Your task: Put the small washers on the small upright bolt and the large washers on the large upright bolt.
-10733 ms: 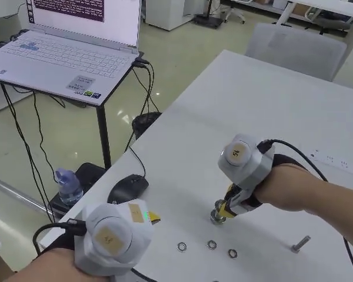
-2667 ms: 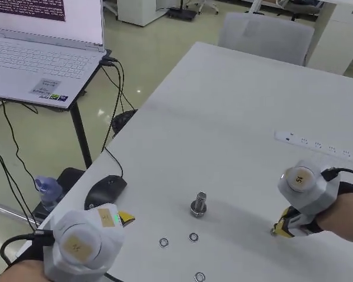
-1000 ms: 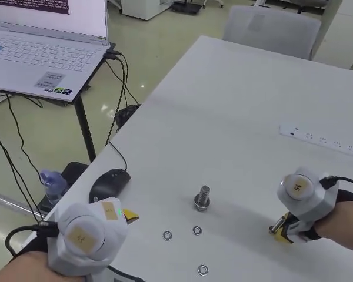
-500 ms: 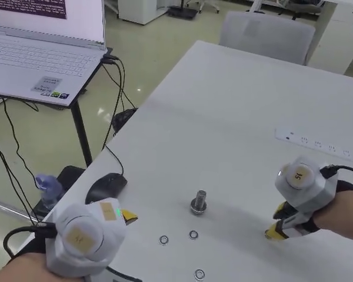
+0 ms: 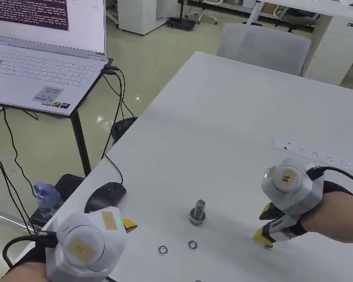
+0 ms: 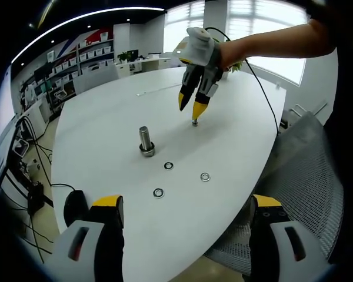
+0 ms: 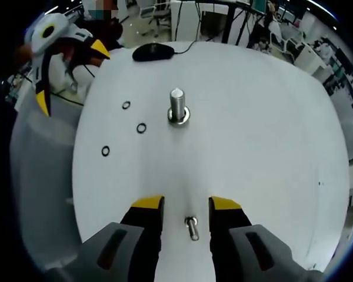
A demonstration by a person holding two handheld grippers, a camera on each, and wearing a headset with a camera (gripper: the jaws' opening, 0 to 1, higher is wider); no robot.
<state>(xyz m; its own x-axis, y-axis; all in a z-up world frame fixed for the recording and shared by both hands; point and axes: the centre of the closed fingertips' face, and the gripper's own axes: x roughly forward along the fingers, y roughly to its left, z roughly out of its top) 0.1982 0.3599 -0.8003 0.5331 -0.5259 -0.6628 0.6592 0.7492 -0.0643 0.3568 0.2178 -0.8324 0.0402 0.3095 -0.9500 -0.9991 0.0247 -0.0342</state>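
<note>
- Hovering at the near left edge of the white table (image 5: 235, 117), my left gripper (image 6: 186, 205) has its yellow-tipped jaws spread wide with nothing between them. I judge it is parked there, out of the way but within reach of the washers.
- Three washers (image 6: 168, 165) lie flat and loose on the table, near one another, between that gripper and the large bolt. They are thin silver rings. I cannot tell small from large.
- The large bolt (image 5: 197, 212) stands upright just beyond them. It is a thick grey threaded post on a wider foot.
- The small bolt (image 7: 191, 226) stands to the right, well apart from the large one. It is a slim pale pin.
- My right gripper (image 7: 186, 204) sits over it, jaws parted a little on either side, apparently not touching, gripping nothing. I judge this bolt was stood up so washers can drop over it.
</note>
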